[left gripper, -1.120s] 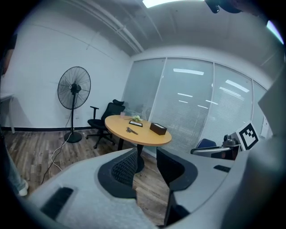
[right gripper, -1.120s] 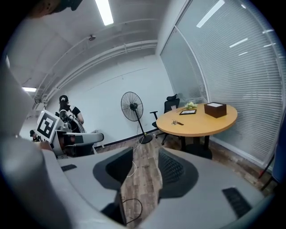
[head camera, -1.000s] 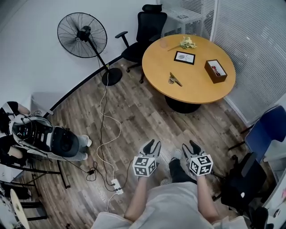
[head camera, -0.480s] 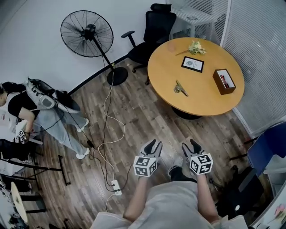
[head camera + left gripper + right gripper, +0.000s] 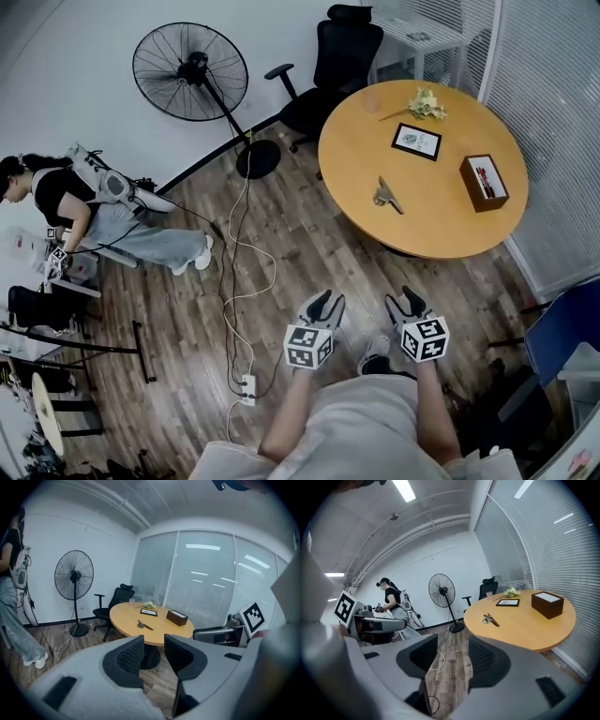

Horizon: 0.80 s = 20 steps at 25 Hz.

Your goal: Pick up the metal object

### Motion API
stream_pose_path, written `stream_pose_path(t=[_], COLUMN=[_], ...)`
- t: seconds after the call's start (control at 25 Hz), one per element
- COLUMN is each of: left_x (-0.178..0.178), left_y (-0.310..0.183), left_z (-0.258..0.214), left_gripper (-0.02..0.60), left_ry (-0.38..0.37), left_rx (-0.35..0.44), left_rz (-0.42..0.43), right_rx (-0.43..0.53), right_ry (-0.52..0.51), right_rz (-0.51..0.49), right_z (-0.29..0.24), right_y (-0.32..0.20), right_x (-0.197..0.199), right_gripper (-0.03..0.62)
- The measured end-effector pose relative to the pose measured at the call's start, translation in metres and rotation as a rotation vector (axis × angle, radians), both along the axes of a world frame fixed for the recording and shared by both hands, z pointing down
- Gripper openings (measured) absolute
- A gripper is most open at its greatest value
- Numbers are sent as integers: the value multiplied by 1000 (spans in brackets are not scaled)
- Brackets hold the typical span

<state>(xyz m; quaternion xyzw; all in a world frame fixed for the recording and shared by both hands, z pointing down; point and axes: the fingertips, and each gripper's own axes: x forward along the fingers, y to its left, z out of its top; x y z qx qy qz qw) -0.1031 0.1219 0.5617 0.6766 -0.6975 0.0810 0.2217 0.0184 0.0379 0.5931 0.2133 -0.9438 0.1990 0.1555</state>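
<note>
Table [image 5: 441,220], metal object [image 5: 385,196] nearer; left gripper [image 5: 324,302] fingers apart, right gripper [image 5: 403,299] just widened, empty.

The head camera is looking steeply down from above, short of the round light-brown wooden table [image 5: 441,220] ahead. The cameras riding on the left gripper [image 5: 326,302] and right gripper [image 5: 406,298] are facing that table low and nearly level, from well short of it. All three views are sharing the table and the black pedestal fan [image 5: 190,72] standing left of it.
</note>
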Motion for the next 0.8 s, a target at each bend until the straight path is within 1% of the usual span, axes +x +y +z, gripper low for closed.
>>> stream_pose_path(t=[0.16, 0.4, 0.52, 0.8], left_x=[0, -19, -20, -18], left_y=[-10, -28, -37, -63], left_z=[4, 11, 14, 19], left_gripper=[118, 118, 118, 118], left_ry=[-9, -25, -13, 1], left_rx=[-15, -41, -47, -45], left_rz=[0, -32, -42, -6], right_rx=[-12, -31, -46, -53], right_ry=[-6, -10, -4, 28], right_rz=[-4, -62, -65, -36], right_z=[5, 17, 21, 31], right_y=[-19, -33, -42, -54], right_x=[-7, -31, -32, -24], right_gripper=[187, 187, 187, 187])
